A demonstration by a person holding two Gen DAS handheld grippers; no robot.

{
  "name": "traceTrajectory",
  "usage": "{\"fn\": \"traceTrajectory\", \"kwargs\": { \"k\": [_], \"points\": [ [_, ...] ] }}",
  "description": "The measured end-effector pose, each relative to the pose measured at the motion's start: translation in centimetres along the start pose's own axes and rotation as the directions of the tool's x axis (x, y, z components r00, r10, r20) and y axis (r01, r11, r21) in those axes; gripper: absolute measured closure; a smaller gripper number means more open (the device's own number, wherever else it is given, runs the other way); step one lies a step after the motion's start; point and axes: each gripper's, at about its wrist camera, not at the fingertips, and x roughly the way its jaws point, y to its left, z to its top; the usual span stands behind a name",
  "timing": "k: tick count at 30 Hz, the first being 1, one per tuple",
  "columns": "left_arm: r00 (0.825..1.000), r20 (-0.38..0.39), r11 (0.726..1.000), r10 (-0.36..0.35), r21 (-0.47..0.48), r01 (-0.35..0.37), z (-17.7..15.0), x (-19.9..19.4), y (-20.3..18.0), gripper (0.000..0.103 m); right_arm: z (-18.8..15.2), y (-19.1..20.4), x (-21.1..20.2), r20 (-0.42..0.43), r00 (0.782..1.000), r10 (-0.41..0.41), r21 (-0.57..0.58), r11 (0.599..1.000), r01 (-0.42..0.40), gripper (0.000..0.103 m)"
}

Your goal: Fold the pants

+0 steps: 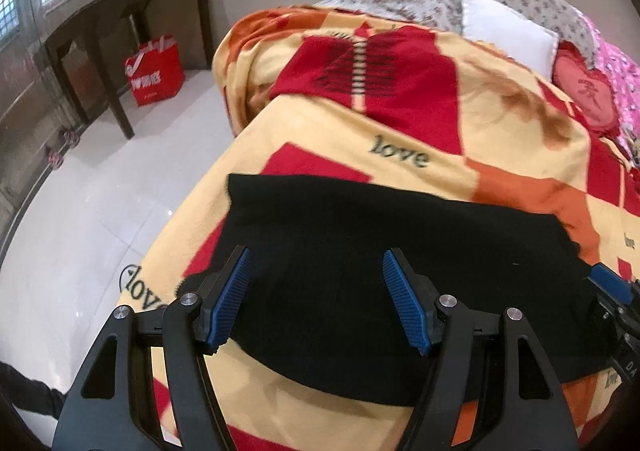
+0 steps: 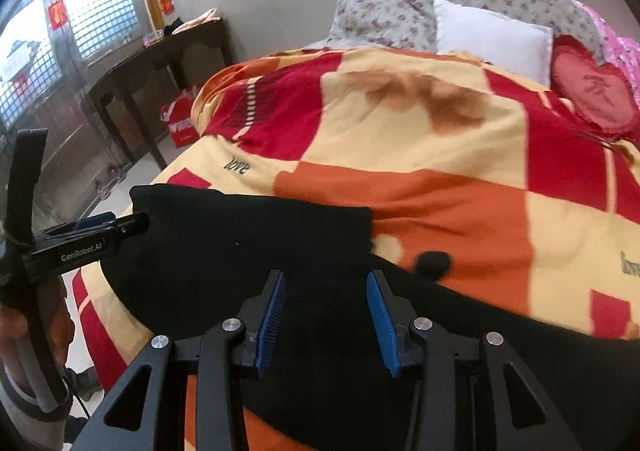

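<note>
Both my grippers, left wide and right narrower, hover empty above black pants at lower frame; a careless grab could snag the blanket.

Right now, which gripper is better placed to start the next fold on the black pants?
Probably left. The left gripper is wide open over the black pants, near their far corner at the bed's edge. The right gripper is open too, over mid-cloth, with no edge between its fingers.
</note>
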Motion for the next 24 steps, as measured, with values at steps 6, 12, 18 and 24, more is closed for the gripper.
{"fn": "traceTrajectory", "kwargs": {
  "k": [6,12,18,24],
  "points": [
    [0.999,-0.001,0.998,-0.033,0.052,0.033,-0.8,-0.7,-3.0,0.035,-2.0,-1.9,-1.8,-0.014,0.999,-0.039,0.035,0.999,0.04,0.062],
    [0.999,-0.004,0.994,-0.047,0.095,0.047,-1.3,-0.8,-5.5,0.035,-3.0,-4.0,-2.8,-0.011,0.997,-0.074,0.068,0.995,0.074,0.062],
    [0.997,-0.035,0.989,-0.072,0.129,0.076,-1.9,-0.1,-7.6,0.035,-4.3,-6.0,-3.7,-0.013,0.997,-0.081,0.107,0.991,0.082,0.062],
    [0.994,-0.055,0.983,-0.091,0.157,0.099,-2.4,1.0,-9.6,0.035,-5.5,-8.3,-5.2,-0.018,0.99,-0.137,0.128,0.982,0.138,0.062]
  ]
}}
